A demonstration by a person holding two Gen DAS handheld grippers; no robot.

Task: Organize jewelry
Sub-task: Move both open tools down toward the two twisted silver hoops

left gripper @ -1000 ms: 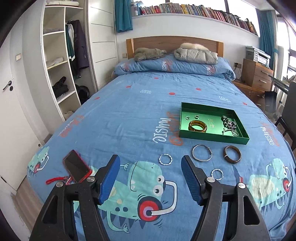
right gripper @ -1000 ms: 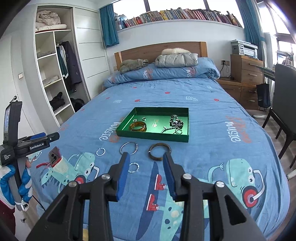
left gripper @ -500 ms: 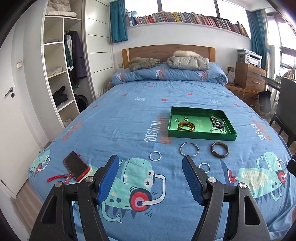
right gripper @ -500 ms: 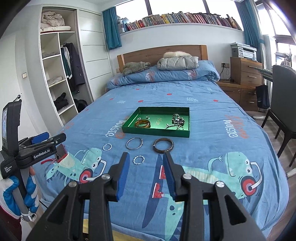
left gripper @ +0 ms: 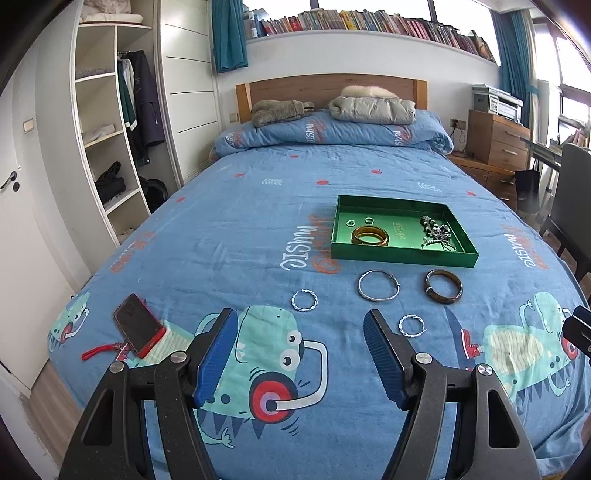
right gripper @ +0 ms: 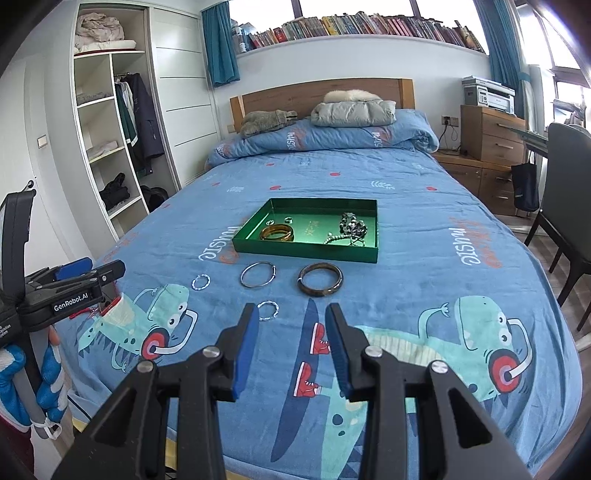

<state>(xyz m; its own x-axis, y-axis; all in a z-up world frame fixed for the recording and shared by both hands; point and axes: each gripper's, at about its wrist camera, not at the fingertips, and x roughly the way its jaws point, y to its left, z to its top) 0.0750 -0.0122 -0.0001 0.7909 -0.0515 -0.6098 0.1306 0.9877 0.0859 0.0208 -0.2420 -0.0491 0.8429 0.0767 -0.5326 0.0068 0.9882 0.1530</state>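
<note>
Surface: a bed (left gripper: 236, 229) under a blue cartoon-dinosaur duvet filled both views, with a wooden headboard (left gripper: 325, 86) at the far end.
Room: an open white wardrobe (left gripper: 107, 122) with hanging clothes stood to the left; a shelf of books (right gripper: 369, 27) ran above the headboard; a wooden dresser (right gripper: 491, 134) carrying a printer (right gripper: 489, 94) stood to the right, with a dark chair (right gripper: 565, 206) nearer.
On the pillows: a folded grey jacket (left gripper: 373, 109) and a grey plush item (left gripper: 279, 110).
Tray: a green tray (left gripper: 402, 256) lay mid-bed, holding an amber bangle (left gripper: 370, 235), two small rings (left gripper: 350, 222) and a beaded tangle (left gripper: 436, 230).
Loose jewelry: on the duvet just in front of the tray lay a silver bangle (left gripper: 378, 285) and a dark brown bangle (left gripper: 444, 287); nearer were two twisted silver hoops (left gripper: 304, 300), well apart.
Left gripper (left gripper: 299, 354): jaws spread wide, empty, above the duvet; one hoop (left gripper: 412, 325) lay just beyond its right finger.
Right gripper (right gripper: 290, 347): jaws part open, nothing between them.
In the way: nothing lay between either gripper and the loose pieces.
Left view only: a red-cased phone (left gripper: 139, 328) with a red strap near the bed's left edge.
Right view only: the left gripper's body from the side and a blue-and-white gloved hand (right gripper: 22, 384) holding it.
</note>
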